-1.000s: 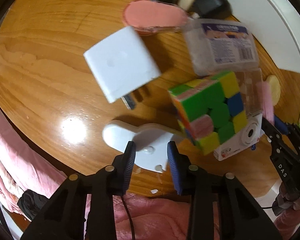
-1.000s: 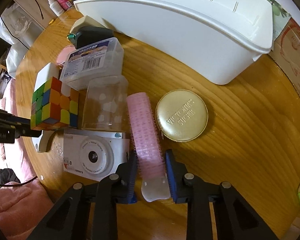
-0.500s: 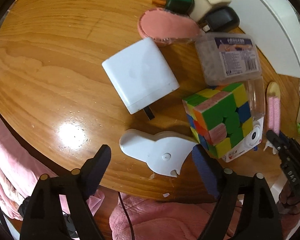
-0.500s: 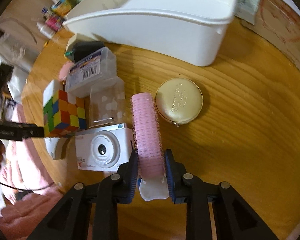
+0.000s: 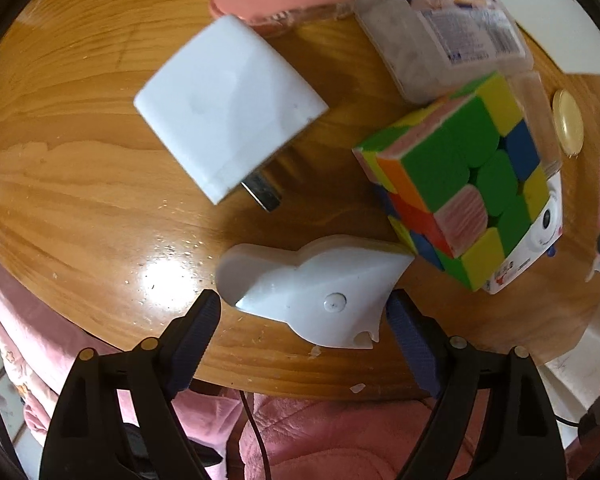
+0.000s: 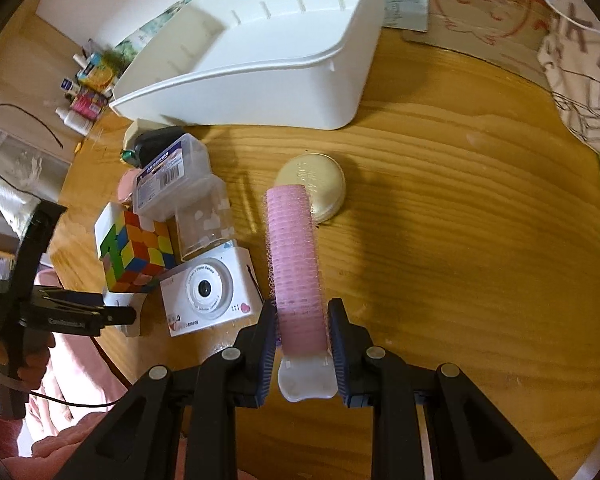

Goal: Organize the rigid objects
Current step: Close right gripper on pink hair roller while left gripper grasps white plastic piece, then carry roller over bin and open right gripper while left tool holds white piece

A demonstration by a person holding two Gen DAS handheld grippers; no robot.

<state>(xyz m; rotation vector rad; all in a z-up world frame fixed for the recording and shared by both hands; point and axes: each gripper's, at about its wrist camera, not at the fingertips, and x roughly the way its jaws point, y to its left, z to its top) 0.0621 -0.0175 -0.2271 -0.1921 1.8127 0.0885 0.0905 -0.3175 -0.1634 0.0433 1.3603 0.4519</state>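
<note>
While your right gripper [image 6: 302,334] is clamping the pink roller [image 6: 296,256] beside the white bin [image 6: 260,92], your left gripper [image 5: 304,330], jaws just opened, is straddling a white piece [image 5: 320,284] untouched.

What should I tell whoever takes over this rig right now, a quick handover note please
Right claw: shut on the pink hair roller, lifted over the table.
Left claw: has just been opening, now open astride the white elephant-shaped piece, pads not pressing it.
White bin: at the back; nothing visible in the part that shows.
Still on the table: cube, toy camera, white charger, gold compact, labelled clear box.
Left: everything; roller probably goes in first.
</note>
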